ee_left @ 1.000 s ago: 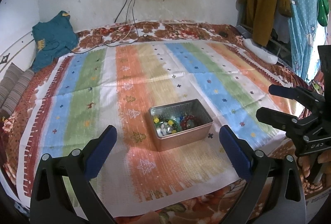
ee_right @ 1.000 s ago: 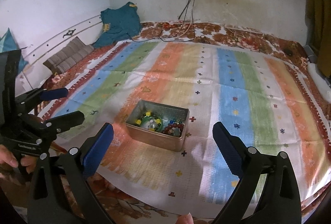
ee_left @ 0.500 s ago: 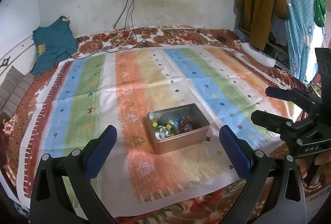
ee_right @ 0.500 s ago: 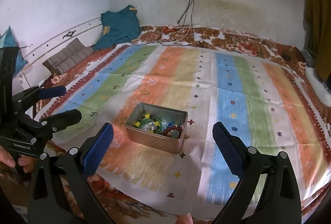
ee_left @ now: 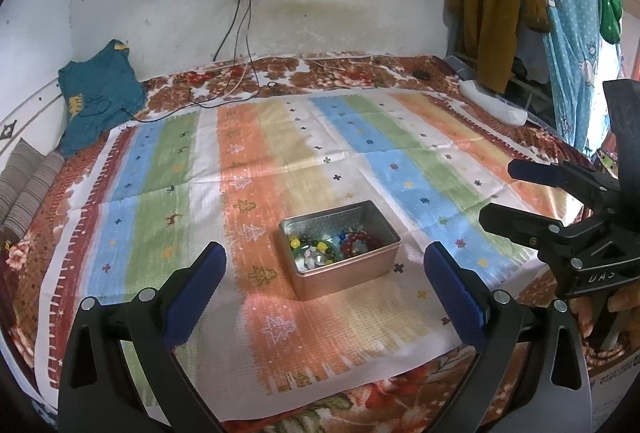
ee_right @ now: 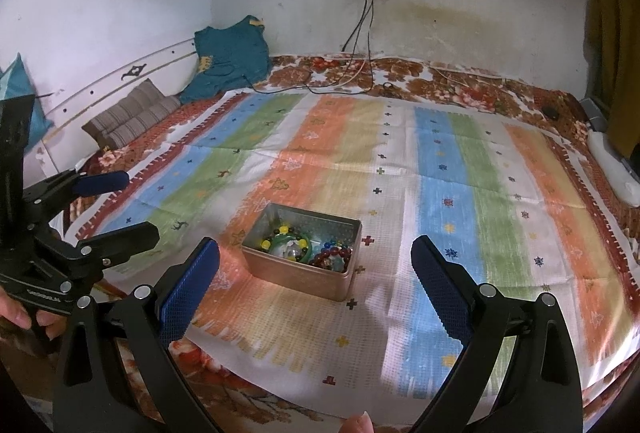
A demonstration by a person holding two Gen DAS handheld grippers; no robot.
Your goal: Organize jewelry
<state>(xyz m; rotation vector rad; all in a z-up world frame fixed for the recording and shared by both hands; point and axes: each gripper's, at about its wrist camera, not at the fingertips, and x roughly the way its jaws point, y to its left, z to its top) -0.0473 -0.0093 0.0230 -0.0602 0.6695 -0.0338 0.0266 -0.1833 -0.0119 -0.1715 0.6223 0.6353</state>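
Note:
An open metal tin [ee_left: 362,275] [ee_right: 280,273] sits on the striped cloth [ee_left: 280,161] [ee_right: 440,213] near the bed's front edge. It holds beaded bracelets: red beads [ee_left: 358,241] [ee_right: 332,257], yellow and dark beads [ee_left: 310,247] [ee_right: 286,237] and a green bangle. My left gripper [ee_left: 324,281] is open and empty, held back from the tin; it also shows in the right wrist view [ee_right: 110,207]. My right gripper [ee_right: 316,279] is open and empty, held back from the tin; it also shows in the left wrist view [ee_left: 520,193].
A teal shirt [ee_left: 98,93] and striped pillows [ee_right: 132,113] lie at the bed's far left. Charger cables [ee_left: 236,81] run from a wall socket onto the bed. Clothes [ee_left: 520,1] hang at the right. A white object [ee_left: 492,105] lies by the right edge.
Both grippers have drawn back and risen a little from the tin, which looks smaller now. Both stay open and empty.

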